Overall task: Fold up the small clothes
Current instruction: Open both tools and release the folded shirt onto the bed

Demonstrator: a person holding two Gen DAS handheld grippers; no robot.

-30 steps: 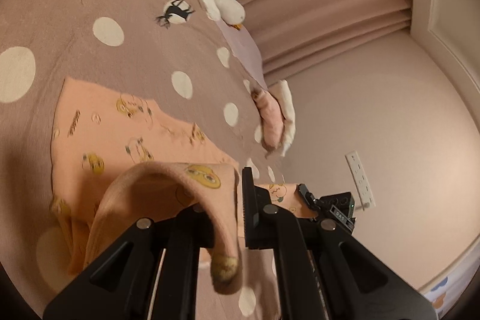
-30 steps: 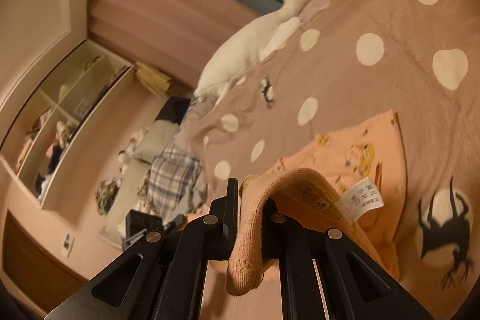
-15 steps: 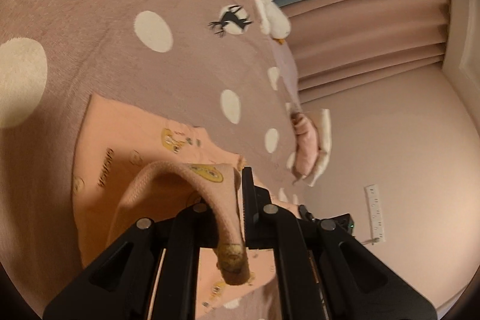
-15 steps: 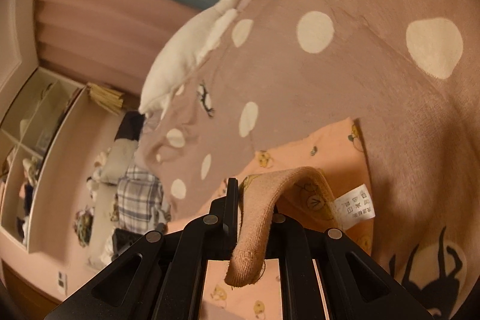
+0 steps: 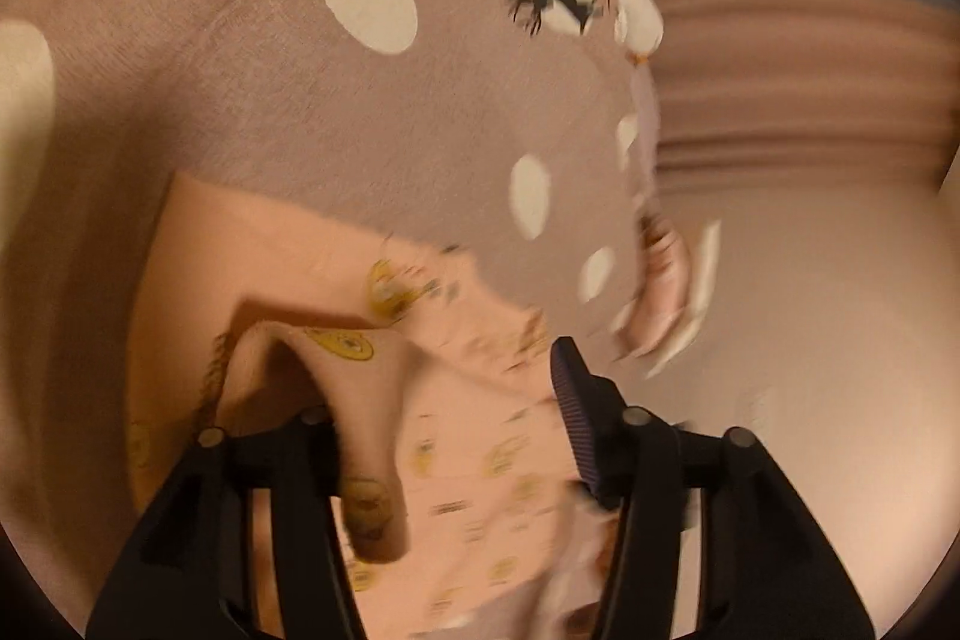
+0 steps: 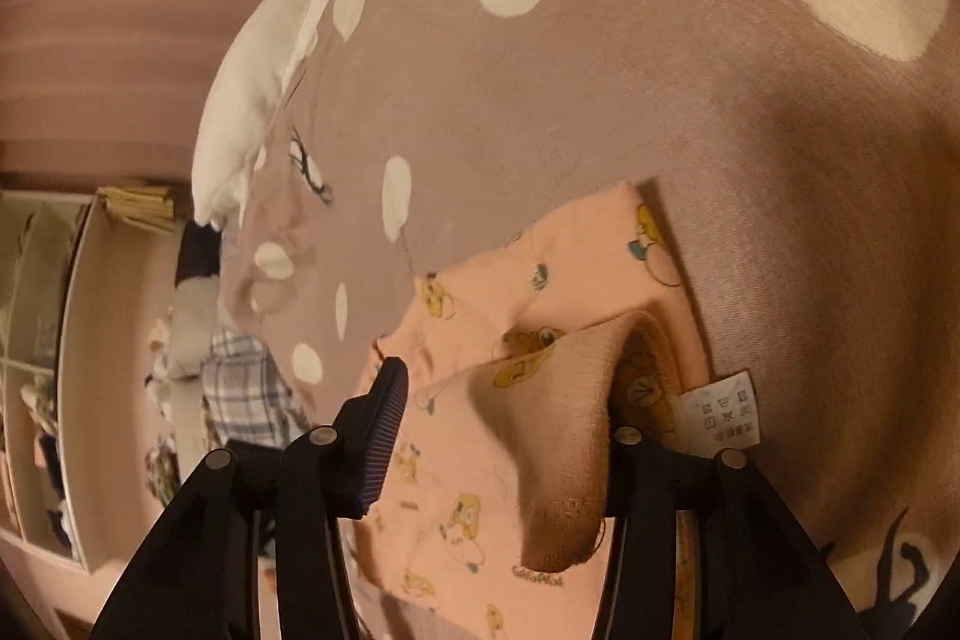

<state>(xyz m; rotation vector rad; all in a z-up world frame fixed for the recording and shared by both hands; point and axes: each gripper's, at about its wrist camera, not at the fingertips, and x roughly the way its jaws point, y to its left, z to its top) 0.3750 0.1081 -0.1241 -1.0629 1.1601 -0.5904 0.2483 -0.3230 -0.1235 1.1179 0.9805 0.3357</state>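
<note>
A small peach garment [image 5: 480,436] with yellow cartoon prints lies on a brown blanket [image 5: 288,112] with white dots. My left gripper [image 5: 444,418] hangs just above it and its jaws are opening. The folded-over hem [image 5: 360,400] still drapes against the left finger, clear of the right pad. In the right wrist view the same garment [image 6: 540,292] shows a white care label [image 6: 720,409]. My right gripper [image 6: 504,430] is opening too. The ribbed hem [image 6: 558,436] leans on its right finger, and the left pad [image 6: 384,430] stands free.
A white goose plush [image 6: 252,76] lies along the blanket's far edge, with pink curtains [image 5: 780,58] behind it. A pink and white cushion [image 5: 666,280] sits at the bed's edge. Shelves [image 6: 36,316] and a plaid cloth [image 6: 240,388] are beyond the bed.
Both grippers have come down towards the blanket with the hem and rolled. Their jaws, shut on the hem before, now stand apart, and the hem rests loose against one finger of each.
</note>
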